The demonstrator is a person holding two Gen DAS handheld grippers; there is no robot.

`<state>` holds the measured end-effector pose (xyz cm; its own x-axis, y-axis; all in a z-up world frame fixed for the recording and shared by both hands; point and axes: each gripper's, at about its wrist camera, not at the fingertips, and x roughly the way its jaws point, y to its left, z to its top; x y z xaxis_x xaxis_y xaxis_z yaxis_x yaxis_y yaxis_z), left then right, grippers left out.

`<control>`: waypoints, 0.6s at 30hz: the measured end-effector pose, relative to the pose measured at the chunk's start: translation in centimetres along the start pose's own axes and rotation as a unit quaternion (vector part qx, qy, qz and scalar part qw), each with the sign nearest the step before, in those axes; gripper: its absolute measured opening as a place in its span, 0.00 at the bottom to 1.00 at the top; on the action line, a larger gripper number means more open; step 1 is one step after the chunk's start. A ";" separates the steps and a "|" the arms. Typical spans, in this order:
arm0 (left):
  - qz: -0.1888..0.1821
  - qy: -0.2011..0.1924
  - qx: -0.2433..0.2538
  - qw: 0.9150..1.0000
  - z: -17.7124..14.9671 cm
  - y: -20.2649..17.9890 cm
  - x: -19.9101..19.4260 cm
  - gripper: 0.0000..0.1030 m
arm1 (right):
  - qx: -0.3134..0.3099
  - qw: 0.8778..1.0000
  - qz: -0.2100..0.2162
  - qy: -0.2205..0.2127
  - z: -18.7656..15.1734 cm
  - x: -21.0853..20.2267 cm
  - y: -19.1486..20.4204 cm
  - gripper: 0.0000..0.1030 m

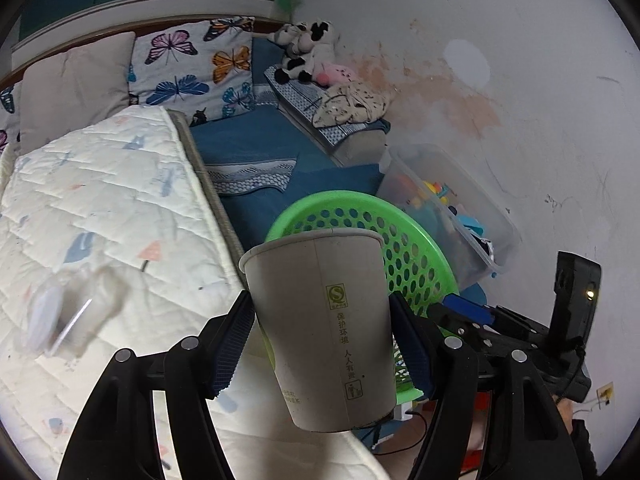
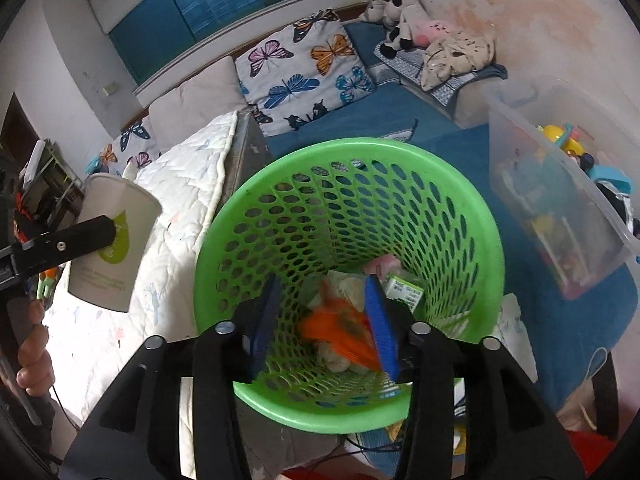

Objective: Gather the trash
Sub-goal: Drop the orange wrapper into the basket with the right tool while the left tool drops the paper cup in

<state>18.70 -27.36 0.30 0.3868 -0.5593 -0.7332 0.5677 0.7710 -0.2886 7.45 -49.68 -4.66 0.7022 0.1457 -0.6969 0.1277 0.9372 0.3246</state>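
1. Looking along the left gripper [image 1: 322, 344], I see its two blue-padded fingers clamped on either side of a white paper cup [image 1: 320, 320], jaws about half spread and pressed to the cup's wall. The cup is upright, tilted a little, with green print down its side. Right behind it stands the green basket [image 1: 404, 248], its perforated rim showing above the cup's lip. To the left lies a white quilted mattress [image 1: 100, 208]; a blurred clear object [image 1: 76, 312] shows over it. Behind are a butterfly pillow [image 1: 192, 68], a cow plush toy [image 1: 308, 48] and a clear storage bin [image 1: 472, 216] of toys against the wall.

2. Looking along the right gripper [image 2: 326, 320], I see it poised over the mouth of the green basket [image 2: 352, 152], jaws partly apart with nothing pinched between the pads. Down inside the basket, seen between the fingers, lies an orange scrap [image 2: 332, 328] among other litter, including a small green carton [image 2: 404, 290]. At the far left the other gripper holds the paper cup [image 2: 116, 240] above the mattress [image 2: 188, 184], beside the basket, with a hand [image 2: 34, 356] on its handle.
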 end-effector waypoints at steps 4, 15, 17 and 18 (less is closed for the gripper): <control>-0.003 0.009 0.002 1.000 -0.1 -0.7 1.3 0.65 | -0.006 1.000 -0.004 -0.007 -0.4 -0.9 0.0 0.57; -0.013 0.036 0.004 0.999 -0.5 -2.3 4.3 0.67 | -0.030 0.999 -0.002 -0.033 -1.8 -3.1 0.8 0.71; -0.018 0.037 0.000 0.999 -0.6 -2.4 4.6 0.68 | -0.032 0.999 -0.001 -0.036 -2.0 -3.4 0.9 0.72; -0.020 0.038 -0.001 0.999 -0.6 -2.4 4.7 0.69 | -0.031 0.999 0.000 -0.036 -2.1 -3.4 0.9 0.73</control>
<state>18.72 -31.64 -2.85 0.3077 -0.5653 -0.7653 0.5803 0.7489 -0.3199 3.70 -48.69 -3.32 0.7507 0.1238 -0.6489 0.0860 0.9556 0.2818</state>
